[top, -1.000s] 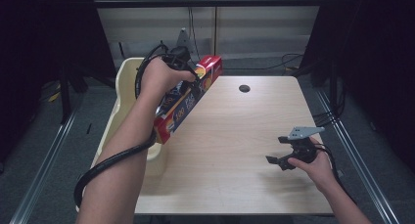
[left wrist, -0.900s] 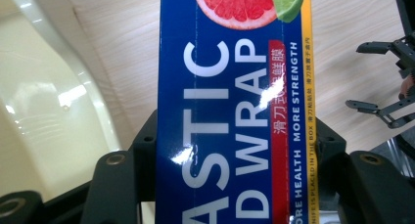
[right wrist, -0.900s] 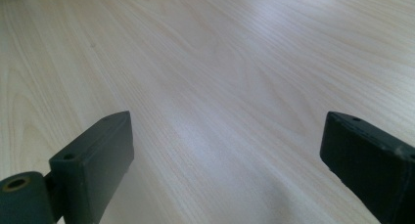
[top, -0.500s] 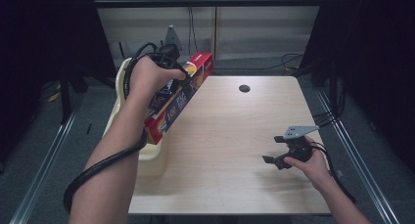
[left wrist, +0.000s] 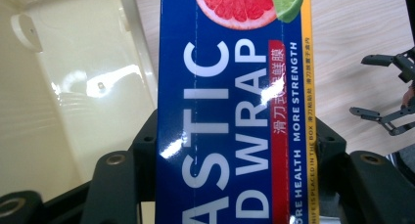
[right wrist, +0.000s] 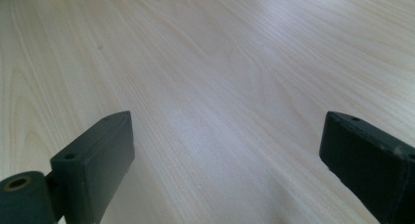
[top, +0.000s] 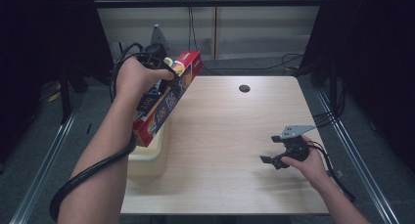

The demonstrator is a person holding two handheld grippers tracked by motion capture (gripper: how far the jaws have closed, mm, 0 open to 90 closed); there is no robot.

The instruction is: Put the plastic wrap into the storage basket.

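This looks like a lab recording bay. A bare pale wooden table stands at its centre; black curtains hang on either side of it, cables trail on the grey floor behind it, and metal rails run alongside it.

plastic wrap box carried left, over bin

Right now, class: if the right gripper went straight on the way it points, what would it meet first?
Probably the bare table: the open right gripper looks down onto the wood, with nothing between. Depth is unclear.
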